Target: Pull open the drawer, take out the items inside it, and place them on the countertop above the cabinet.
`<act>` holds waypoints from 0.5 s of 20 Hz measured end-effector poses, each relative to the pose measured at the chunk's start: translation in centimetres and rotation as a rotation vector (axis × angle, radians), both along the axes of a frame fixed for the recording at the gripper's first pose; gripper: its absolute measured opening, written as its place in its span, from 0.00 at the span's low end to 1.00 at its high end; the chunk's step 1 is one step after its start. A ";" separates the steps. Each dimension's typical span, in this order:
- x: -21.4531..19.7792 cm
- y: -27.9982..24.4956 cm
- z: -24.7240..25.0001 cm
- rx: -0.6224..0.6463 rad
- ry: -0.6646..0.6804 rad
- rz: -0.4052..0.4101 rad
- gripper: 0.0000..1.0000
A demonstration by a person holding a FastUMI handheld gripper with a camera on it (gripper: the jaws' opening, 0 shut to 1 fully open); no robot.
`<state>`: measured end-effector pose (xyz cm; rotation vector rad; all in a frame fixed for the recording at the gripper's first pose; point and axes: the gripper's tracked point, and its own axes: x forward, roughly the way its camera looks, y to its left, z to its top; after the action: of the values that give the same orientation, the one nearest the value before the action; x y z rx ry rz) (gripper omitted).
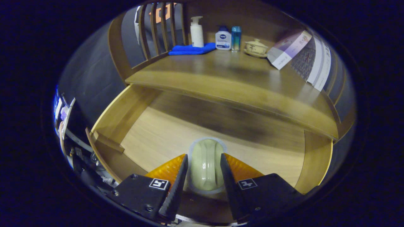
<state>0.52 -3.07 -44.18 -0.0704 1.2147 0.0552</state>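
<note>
— Gripping anything, are we?

— We are: the gripper (204, 171) is clamping a pale cup (205, 165) between both fingers (177, 186), and we are holding it over the open drawer (157, 126) — its light wooden bottom is showing bare around the cup.

— And the countertop (221, 72)?

— It is lying beyond the fingers, above the drawer. At its back a blue cloth (191, 49) is sitting, with a white pump bottle (197, 32) standing just behind it. Beside those we are seeing a small white bottle (223, 38) and a blue flask (235, 38) close together, then a lidded teacup (255, 48) on a saucer. A box (288, 49) is leaning near the teacup.
</note>
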 end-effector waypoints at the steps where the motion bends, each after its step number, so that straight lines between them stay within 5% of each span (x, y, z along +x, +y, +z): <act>1: 0.1 -0.3 -0.3 -0.007 0.006 -0.010 0.64; 6: -0.2 -0.5 -1.4 0.036 0.057 -0.094 0.38; 10: 0.3 -0.8 -1.2 0.065 0.046 -0.157 0.33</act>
<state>0.79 -3.87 -45.36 0.0837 1.2599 -0.0406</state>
